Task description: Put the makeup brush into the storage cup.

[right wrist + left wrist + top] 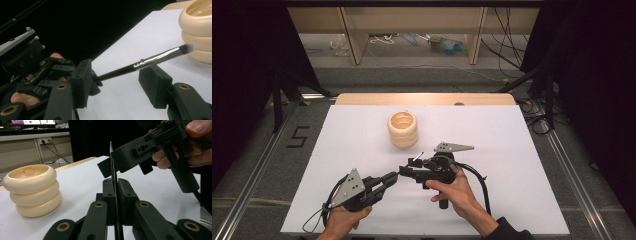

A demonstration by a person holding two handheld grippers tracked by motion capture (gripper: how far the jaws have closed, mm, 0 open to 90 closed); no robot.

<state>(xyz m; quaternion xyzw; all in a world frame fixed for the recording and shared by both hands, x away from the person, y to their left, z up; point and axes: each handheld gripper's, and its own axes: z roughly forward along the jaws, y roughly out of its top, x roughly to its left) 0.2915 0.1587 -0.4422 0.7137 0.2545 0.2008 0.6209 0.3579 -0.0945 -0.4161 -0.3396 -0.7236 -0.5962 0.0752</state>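
A white worktop (362,150) is seen from above, with a cream ribbed pot (403,129) standing upright toward its far middle, well apart from both hands. Nearer the person, the two grippers meet tip to tip.

The left gripper (388,179) is closed on the dark handle end of a thin brush (147,61) — in the left gripper view the jaws are seen pressed flat against the shaft. The right gripper (408,172) is spread wide, its jaws either side of the brush; no contact with it can be made out.

The brush is judged light and stiff along the handle and metal ferrule, but slick there and soft at the bristles; hold would best be taken on the handle or ferrule — never the tuft, which points toward the pot.
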